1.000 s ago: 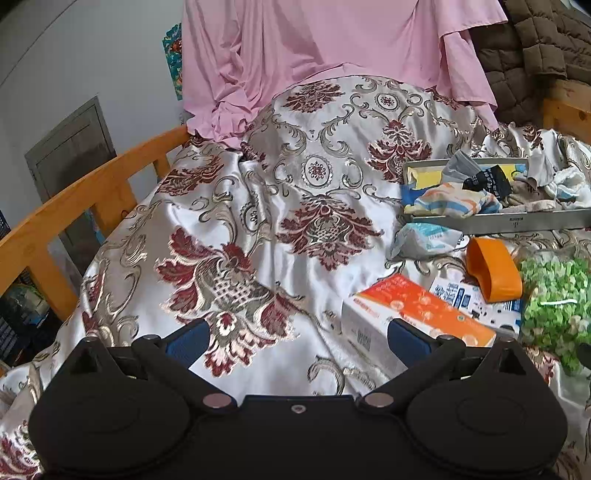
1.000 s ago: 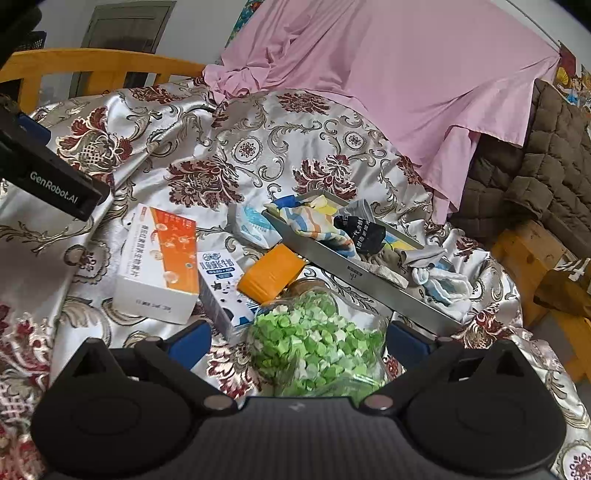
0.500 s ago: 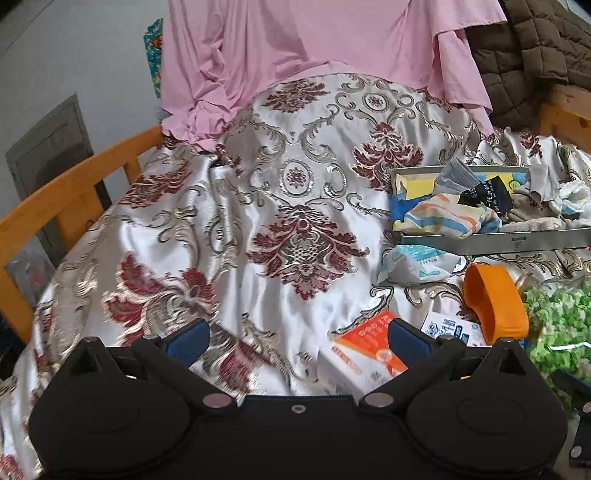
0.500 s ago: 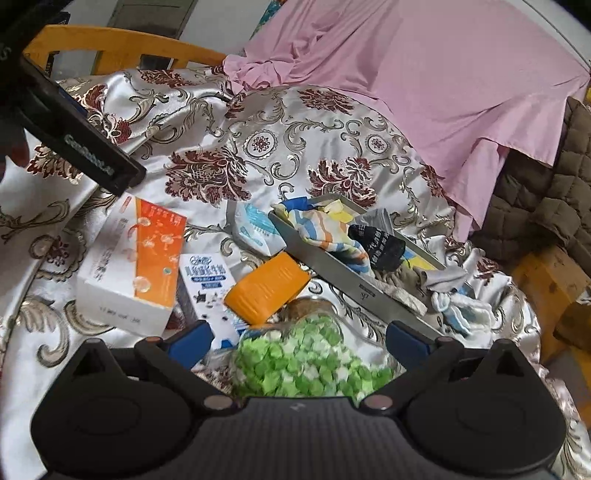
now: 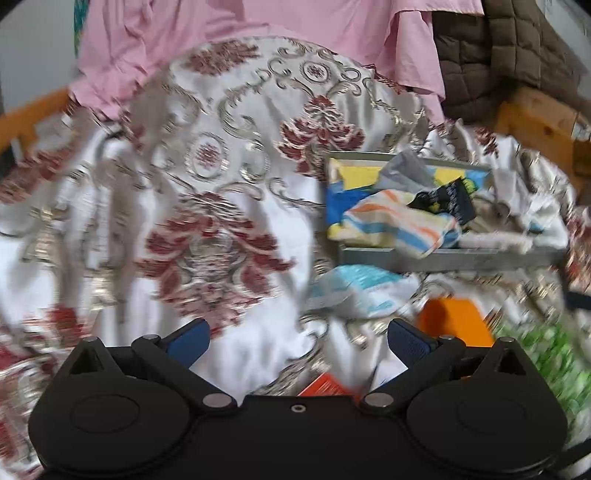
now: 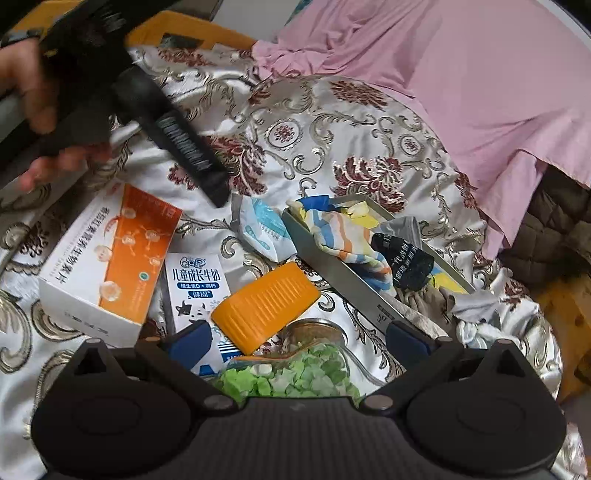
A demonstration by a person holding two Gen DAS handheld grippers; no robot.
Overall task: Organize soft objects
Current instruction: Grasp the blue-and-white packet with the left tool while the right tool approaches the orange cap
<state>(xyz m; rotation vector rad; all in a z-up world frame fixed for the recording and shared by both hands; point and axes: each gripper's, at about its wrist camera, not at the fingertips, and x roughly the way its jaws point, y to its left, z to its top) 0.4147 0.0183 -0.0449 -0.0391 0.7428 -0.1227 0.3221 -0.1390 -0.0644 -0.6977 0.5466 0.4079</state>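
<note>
Left wrist view, blurred: left hand-held gripper (image 5: 297, 341) released, blue pads (image 5: 188, 341) spread wide with nothing between them, hovering over the floral satin bedspread (image 5: 221, 206). Ahead and to the right, a shallow grey tray (image 5: 443, 254) lying on the bedspread, holding the soft things: a striped cloth (image 5: 399, 225) draped over its near wall, a black sock (image 5: 445, 199) behind that, a grey cloth (image 5: 406, 173) towards the back. Just in front of the tray, a white and blue soft pack (image 5: 362, 291); near it an orange plastic piece (image 5: 454, 321) and a smeared green mass (image 5: 543, 354) at the right edge. Pink sheet (image 5: 258, 33) hanging behind, brown quilted cover (image 5: 491, 51) at upper right. Right wrist view, sharper: right hand-held gripper (image 6: 297, 341) likewise released and empty, poised above a clear bag of green bits (image 6: 295, 376). Beyond the pads, the orange plastic piece (image 6: 264, 306) resting partly on a small milk carton (image 6: 195, 284), with a large white and orange box (image 6: 110, 258) to the left. Grey tray (image 6: 343, 277) running diagonally to the right, striped cloth (image 6: 347, 240) and black sock (image 6: 400, 264) inside, soft pack (image 6: 264, 230) touching its near corner. At upper left, a person's hand (image 6: 29, 85) gripping the other black device, held above the box.
</note>
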